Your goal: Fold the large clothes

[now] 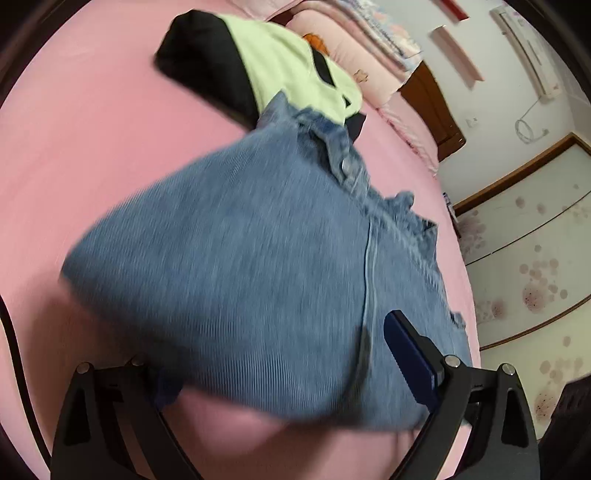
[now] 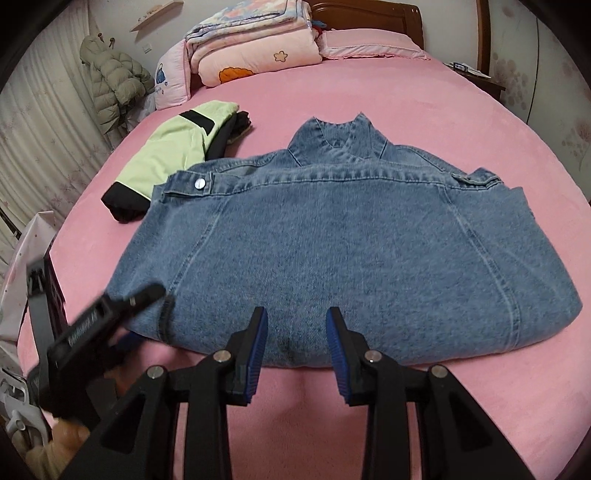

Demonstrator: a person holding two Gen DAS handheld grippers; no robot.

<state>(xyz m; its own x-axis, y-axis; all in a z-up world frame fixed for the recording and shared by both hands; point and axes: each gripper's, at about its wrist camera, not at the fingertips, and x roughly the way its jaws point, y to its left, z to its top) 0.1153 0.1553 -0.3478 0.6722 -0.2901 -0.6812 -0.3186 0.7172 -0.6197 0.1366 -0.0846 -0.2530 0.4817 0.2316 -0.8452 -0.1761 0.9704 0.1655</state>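
A blue denim jacket (image 2: 332, 251) lies folded on the pink bed (image 2: 406, 103), back side up, collar toward the headboard. It also shows in the left wrist view (image 1: 240, 258), blurred. My right gripper (image 2: 295, 325) is open, its blue-padded fingers just above the jacket's near folded edge. My left gripper (image 1: 266, 354) is open at the jacket's near left corner; its left finger is hidden under the cloth, its right finger (image 1: 402, 339) rests over the denim. In the right wrist view the left gripper (image 2: 140, 299) shows at the jacket's left corner.
A folded green and black garment (image 2: 177, 155) lies left of the jacket, also in the left wrist view (image 1: 258, 62). Folded quilts and pillows (image 2: 255, 48) are stacked at the wooden headboard (image 2: 369, 14). A puffer coat (image 2: 114, 81) hangs at the left wall. A nightstand (image 2: 476, 77) stands at the right.
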